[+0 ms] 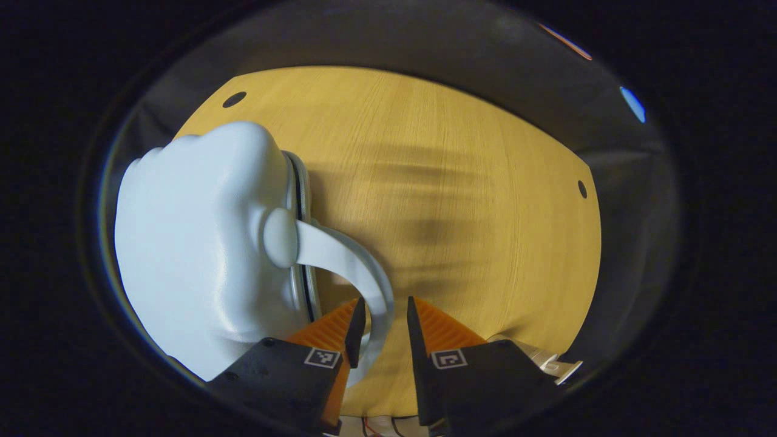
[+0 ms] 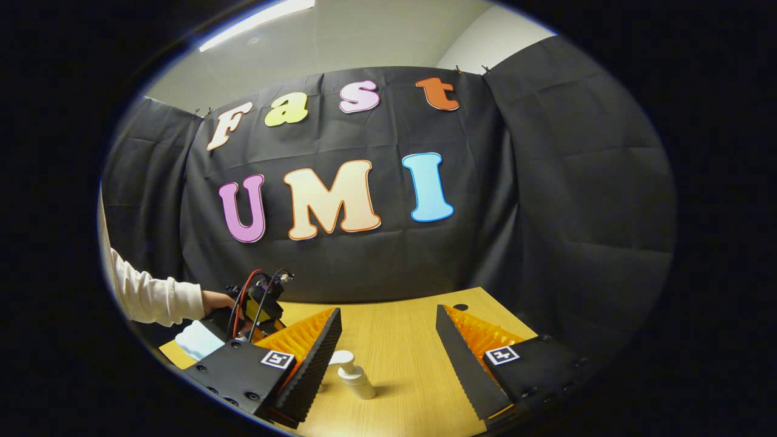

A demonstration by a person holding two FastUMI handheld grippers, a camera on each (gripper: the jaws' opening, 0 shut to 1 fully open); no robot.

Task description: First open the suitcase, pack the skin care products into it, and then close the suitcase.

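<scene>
Left gripper view, glossy pale-blue suitcase (image 1: pixel 200 243) zipped closed, left gripper (image 1: pixel 381 328) parted around, perhaps touching, its handle (image 1: pixel 358 267), right gripper (image 2: pixel 388 340) wide, empty.

1. I'm in a recording booth, lab-type setup: black cloth wall (image 2: pixel 546 200) all round.
2. Bare wooden table (image 1: pixel 461 182) w/ cable holes, ceiling strip light (image 2: pixel 255 21) overhead.

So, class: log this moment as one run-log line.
phase: opening | suitcase: shut, on table | left gripper: open, around handle | right gripper: open, above pump bottle
</scene>
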